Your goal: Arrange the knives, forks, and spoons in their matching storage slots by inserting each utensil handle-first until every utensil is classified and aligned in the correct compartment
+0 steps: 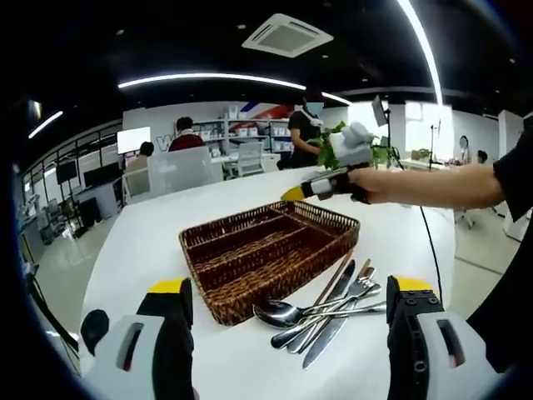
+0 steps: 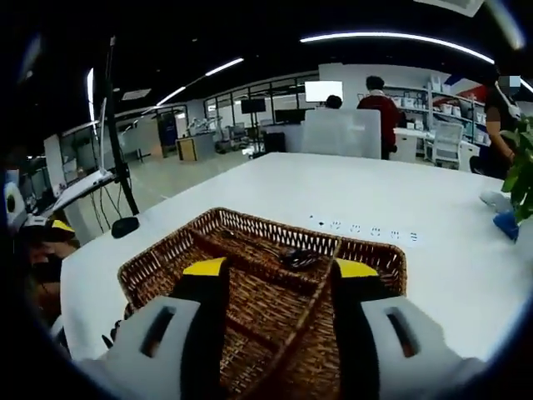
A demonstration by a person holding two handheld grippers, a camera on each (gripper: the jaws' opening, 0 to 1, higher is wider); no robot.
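1. Cutlery (image 1: 329,307) lies in a loose pile on the white table (image 1: 150,250), seen in the left gripper view just ahead of the left gripper (image 1: 287,321) and a little toward its right jaw. A spoon (image 1: 281,313) shows at the near side, its bowl toward the left jaw; the handles run away and to the right, toward the far end of the pile. The wicker tray (image 1: 266,250) sits just beyond and left of the pile, touching or nearly touching it. The left gripper's jaws stand wide apart and hold nothing. Further ahead, the right gripper (image 1: 293,193) hovers above the tray's far edge, held in the person's hand (image 1: 375,185).

2. In the right gripper view, the wicker tray (image 2: 166,258) lies directly under and ahead of the right gripper (image 2: 279,268), its dividers running away from the jaws. Something dark lies in a far compartment; I cannot tell what it is. The jaws stand well apart, empty.

3. By my reading, the left gripper is nearer the pile, so the first pick is likely its job.
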